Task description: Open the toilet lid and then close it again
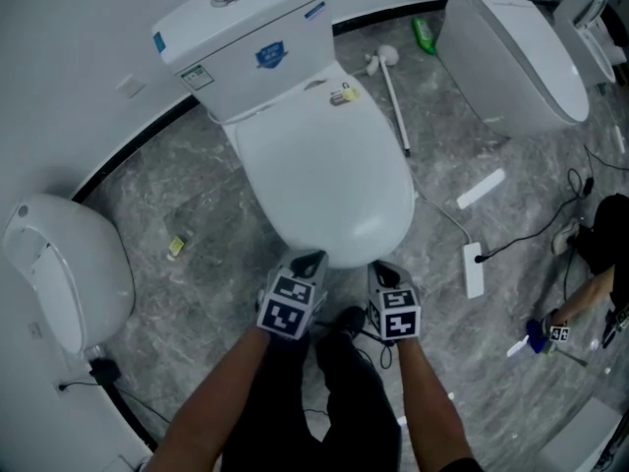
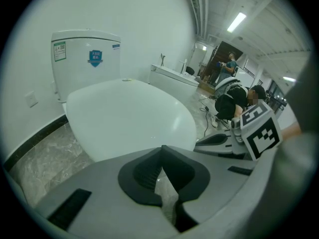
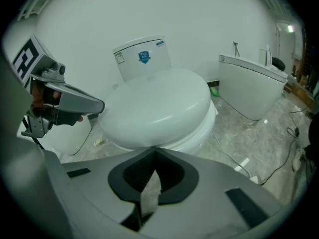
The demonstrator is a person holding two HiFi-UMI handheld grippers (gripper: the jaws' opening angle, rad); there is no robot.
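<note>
White toilet lid (image 1: 324, 180), shut flat on the bowl, in front of its tank (image 1: 241, 42), in the middle of the grey stone floor (image 1: 197, 195). Right by the lid's front edge: left gripper (image 1: 308, 261) and right gripper (image 1: 385, 270), both pinched closed, nothing between the jaws. Only in the head view: a toilet brush (image 1: 393, 72) lying beside the bowl. Only in the left gripper view: long ceiling lights (image 2: 238, 21).
</note>
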